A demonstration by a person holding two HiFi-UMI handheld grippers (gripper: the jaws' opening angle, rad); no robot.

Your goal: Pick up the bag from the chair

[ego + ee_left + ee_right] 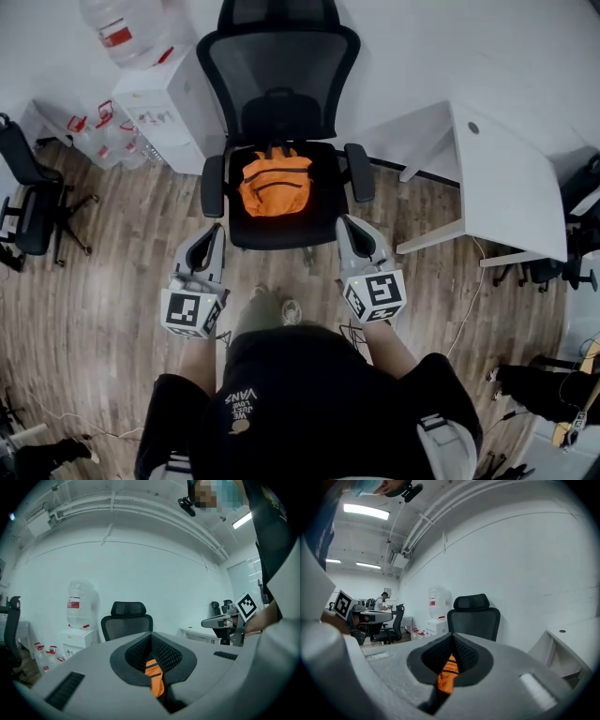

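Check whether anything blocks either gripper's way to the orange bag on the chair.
Nothing visible does. The orange bag lies on the chair seat. The left gripper and right gripper, both shut, are at the seat's front edge, pointing at it. The armrests only flank the bag's sides.

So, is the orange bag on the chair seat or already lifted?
On the seat. The orange bag lies on the black chair; the left gripper and the right gripper, jaws shut, are short of it.

The chair (pixel 272 236) is open in front; armrests (pixel 213 186) and backrest (pixel 281 70) wall its seat.
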